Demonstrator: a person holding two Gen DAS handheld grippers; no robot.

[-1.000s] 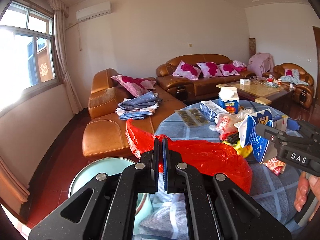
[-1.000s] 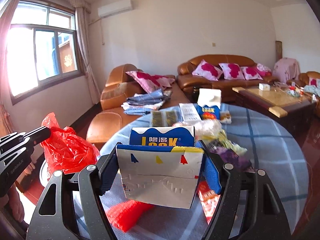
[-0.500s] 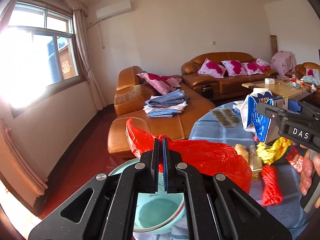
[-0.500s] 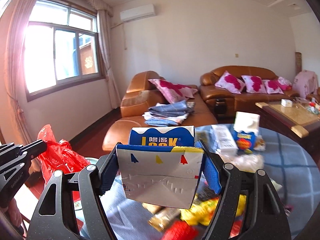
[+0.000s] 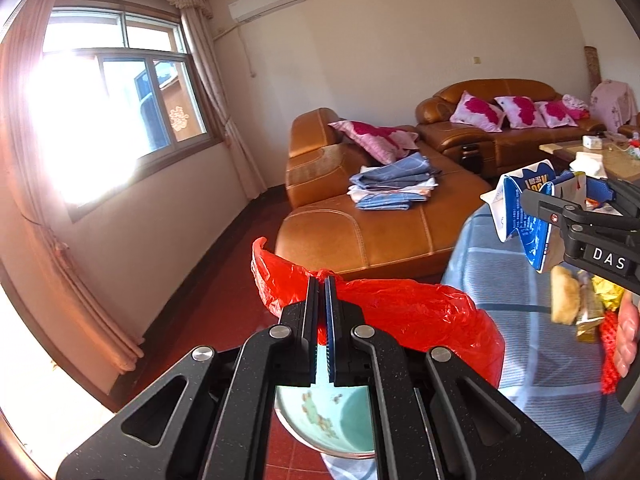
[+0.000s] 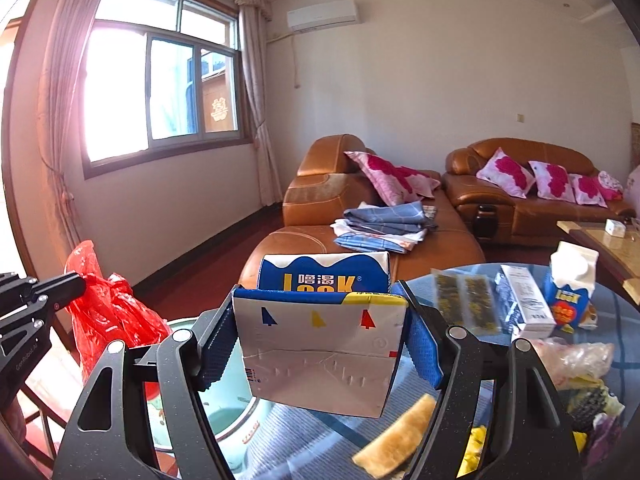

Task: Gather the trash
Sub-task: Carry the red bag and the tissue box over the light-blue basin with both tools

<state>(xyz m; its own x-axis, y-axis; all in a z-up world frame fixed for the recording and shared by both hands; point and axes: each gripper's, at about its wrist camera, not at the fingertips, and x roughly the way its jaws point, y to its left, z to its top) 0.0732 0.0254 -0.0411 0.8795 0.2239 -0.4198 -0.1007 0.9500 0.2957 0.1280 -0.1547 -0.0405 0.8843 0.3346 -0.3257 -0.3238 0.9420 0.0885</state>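
Observation:
My left gripper (image 5: 322, 286) is shut on the rim of a red plastic bag (image 5: 404, 314), holding it up beside the table's left edge. The bag also shows at the left of the right wrist view (image 6: 108, 320), with the left gripper (image 6: 78, 282) pinching it. My right gripper (image 6: 320, 344) is shut on a blue and white milk carton (image 6: 320, 352), held above the table's left edge. In the left wrist view the carton (image 5: 520, 216) and right gripper (image 5: 568, 204) are up to the right of the bag.
A round table with a blue checked cloth (image 6: 624, 316) carries another carton (image 6: 570, 292), a white box (image 6: 526, 304), wrappers (image 6: 588, 404) and a bread piece (image 6: 396, 438). A teal basin (image 5: 332, 420) sits below the bag. Brown leather sofas (image 5: 380, 224) stand behind.
Both grippers have swung left: the table slid to the right in both views. The carton now hangs nearer the red bag. Both grips are unchanged.

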